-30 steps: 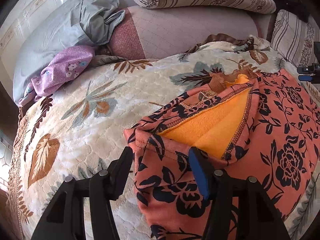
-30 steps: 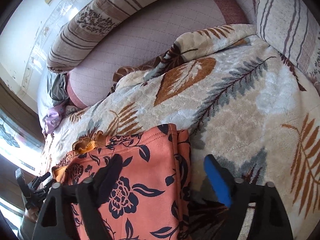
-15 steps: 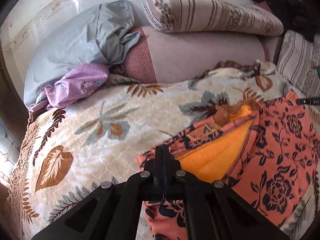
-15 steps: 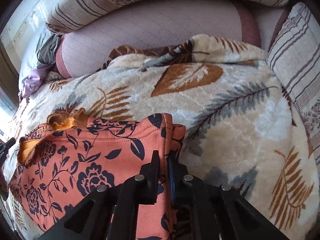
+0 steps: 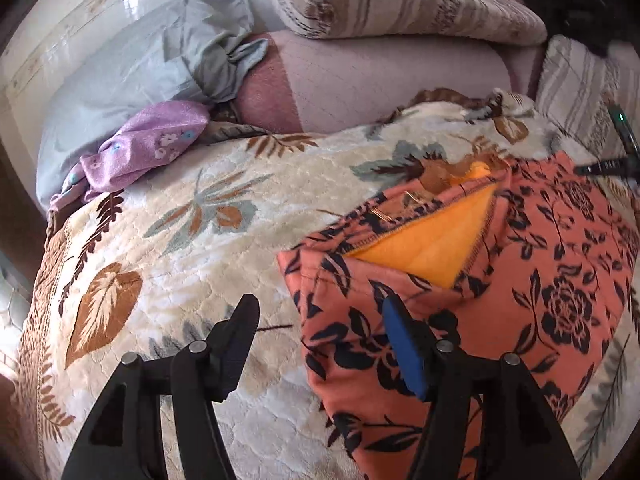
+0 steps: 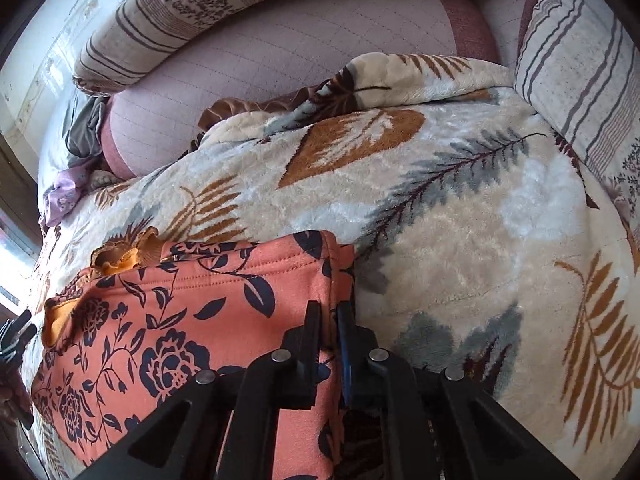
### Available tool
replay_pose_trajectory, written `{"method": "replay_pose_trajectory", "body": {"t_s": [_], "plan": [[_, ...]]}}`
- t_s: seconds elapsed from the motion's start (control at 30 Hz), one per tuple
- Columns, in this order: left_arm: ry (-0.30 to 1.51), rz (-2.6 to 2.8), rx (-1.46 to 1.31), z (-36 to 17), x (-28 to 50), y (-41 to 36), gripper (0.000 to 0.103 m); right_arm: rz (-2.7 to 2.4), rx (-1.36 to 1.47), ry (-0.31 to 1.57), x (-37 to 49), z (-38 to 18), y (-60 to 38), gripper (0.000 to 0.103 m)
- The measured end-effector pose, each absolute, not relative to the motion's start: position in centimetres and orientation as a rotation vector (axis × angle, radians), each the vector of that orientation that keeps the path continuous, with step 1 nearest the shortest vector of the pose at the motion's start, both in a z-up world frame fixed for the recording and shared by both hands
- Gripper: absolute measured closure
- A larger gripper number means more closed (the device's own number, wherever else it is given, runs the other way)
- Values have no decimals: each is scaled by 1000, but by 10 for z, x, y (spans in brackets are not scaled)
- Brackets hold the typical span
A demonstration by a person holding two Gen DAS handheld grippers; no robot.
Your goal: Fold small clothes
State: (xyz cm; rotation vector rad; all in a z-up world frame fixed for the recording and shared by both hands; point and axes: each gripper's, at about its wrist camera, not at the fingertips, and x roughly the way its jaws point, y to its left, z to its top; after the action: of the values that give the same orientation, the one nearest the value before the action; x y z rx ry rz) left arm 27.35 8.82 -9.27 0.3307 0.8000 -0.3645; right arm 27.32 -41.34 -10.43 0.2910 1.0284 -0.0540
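Observation:
An orange garment (image 5: 520, 300) with dark flowers and a yellow-orange lining lies folded on the leaf-patterned blanket (image 5: 180, 240). My left gripper (image 5: 320, 320) hovers at the garment's left edge and its jaws are opening. That edge lies between the fingers, but the pads do not press it. In the right wrist view the same garment (image 6: 200, 320) fills the lower left. My right gripper (image 6: 328, 316) is shut on its folded right edge. The right gripper's tip (image 5: 608, 166) shows at the far right of the left wrist view.
A grey bundle (image 5: 140, 80) and a purple floral cloth (image 5: 148, 148) lie at the back left. A pink bolster (image 5: 380, 80) and a striped pillow (image 5: 400, 4) line the back. A striped cushion (image 6: 580, 60) stands at the right. Bare blanket (image 6: 460, 240) spreads right of the garment.
My left gripper closed at the garment's left edge, then opened and let it go. My right gripper went from open to shut on the garment's right edge.

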Motion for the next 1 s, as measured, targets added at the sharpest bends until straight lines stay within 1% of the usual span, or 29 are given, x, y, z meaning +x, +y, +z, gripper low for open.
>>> {"method": "replay_pose_trajectory", "body": {"t_s": [0.1, 0.13, 0.17, 0.2, 0.23, 0.33, 0.4, 0.47, 0.53, 0.63, 0.7, 0.73, 0.77, 0.8, 0.9, 0.93, 0.97, 1.0], "plan": [[837, -384, 387, -104, 283, 73, 38, -61, 281, 1032, 273, -104, -411, 93], [849, -379, 394, -108, 288, 68, 48, -62, 278, 1035, 273, -104, -410, 93], [852, -377, 399, -111, 292, 65, 75, -63, 273, 1037, 273, -104, -409, 93], [865, -366, 401, -113, 297, 62, 92, -63, 267, 1039, 273, -104, -409, 93], [873, -352, 396, -113, 302, 61, 103, -61, 262, 1043, 273, -104, -409, 93], [826, -334, 363, -103, 307, 62, 103, -54, 256, 1049, 273, -104, -410, 93], [800, -314, 269, -90, 313, 75, 103, -52, 259, 1047, 273, -105, -410, 93], [828, -299, 184, -90, 325, 88, 103, -49, 263, 1046, 272, -107, -411, 93], [860, -320, 165, -95, 327, 94, 103, -48, 287, 1046, 273, -110, -413, 93], [869, -430, 173, -96, 309, 94, 102, -38, 307, 1050, 273, -112, -415, 93], [871, -432, 255, -99, 300, 87, 83, -36, 311, 1050, 274, -112, -414, 93], [861, -418, 288, -100, 297, 85, 57, -37, 312, 1049, 274, -112, -414, 93], [842, -410, 298, -100, 295, 84, 41, -39, 313, 1048, 273, -112, -413, 93], [829, -410, 296, -99, 294, 83, 39, -41, 316, 1048, 272, -112, -412, 93], [821, -422, 275, -99, 299, 79, 39, -43, 310, 1051, 273, -112, -411, 93], [838, -420, 285, -102, 304, 75, 41, -43, 307, 1053, 273, -112, -411, 93], [860, -421, 295, -106, 309, 73, 53, -43, 305, 1055, 273, -111, -411, 93], [884, -420, 298, -111, 314, 71, 59, -43, 304, 1055, 273, -111, -411, 93]]}}
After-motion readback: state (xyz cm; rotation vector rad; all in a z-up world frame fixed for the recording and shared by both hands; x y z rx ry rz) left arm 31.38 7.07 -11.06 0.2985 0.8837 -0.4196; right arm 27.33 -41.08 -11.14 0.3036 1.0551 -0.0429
